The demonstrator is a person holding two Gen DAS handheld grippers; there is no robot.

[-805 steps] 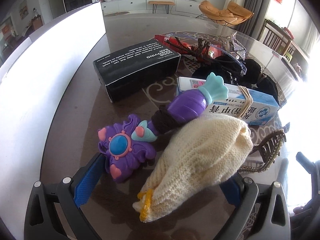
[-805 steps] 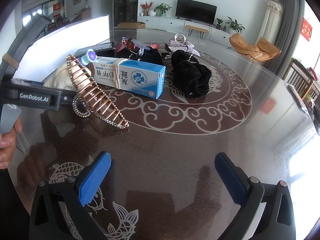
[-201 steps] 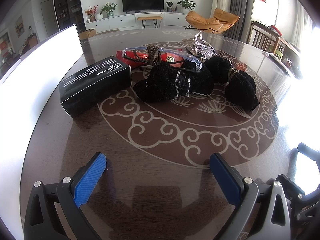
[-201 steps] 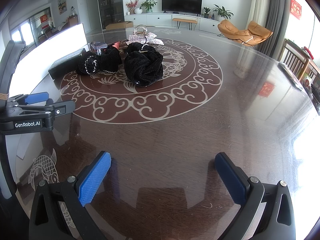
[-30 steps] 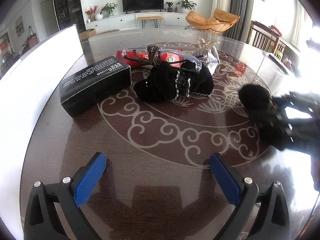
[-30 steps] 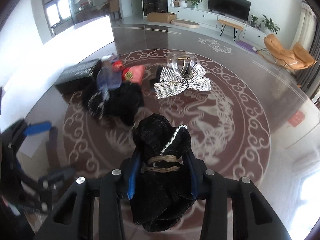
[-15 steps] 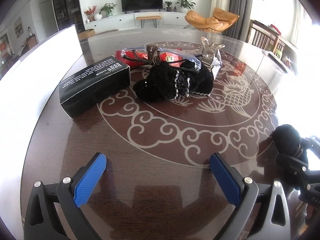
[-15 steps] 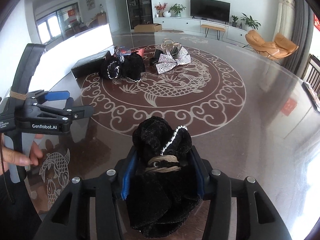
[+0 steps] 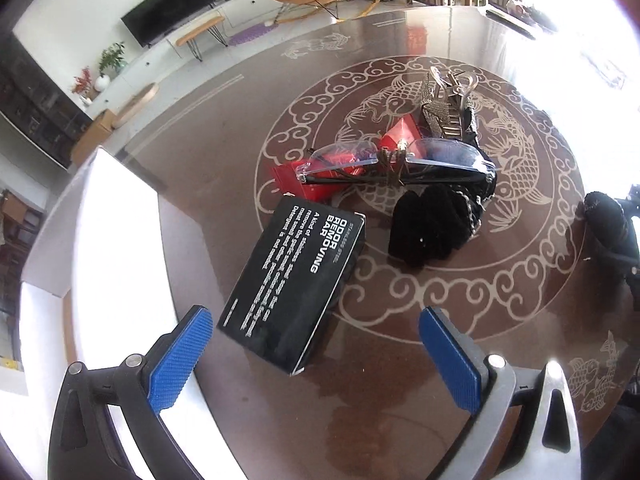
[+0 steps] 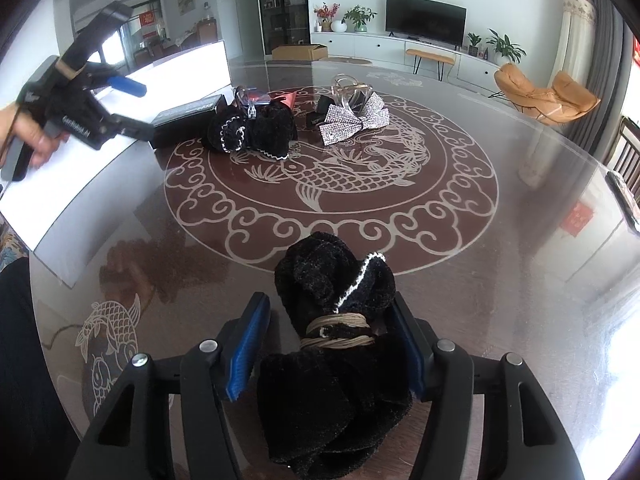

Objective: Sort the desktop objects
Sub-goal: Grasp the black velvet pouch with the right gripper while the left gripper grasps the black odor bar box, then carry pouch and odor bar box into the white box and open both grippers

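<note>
Here, the right gripper (image 10: 328, 354) is opening around a black velvet bundle (image 10: 334, 344) resting on the table's (image 10: 500, 280) near edge, left pad clear, though withdrawing early risks snagging its twine and dragging it.

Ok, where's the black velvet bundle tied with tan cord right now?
The black velvet bundle tied with tan cord lies on the glass table between the opening jaws of the right gripper, just outside the round patterned ring, near the table's front edge.
</note>
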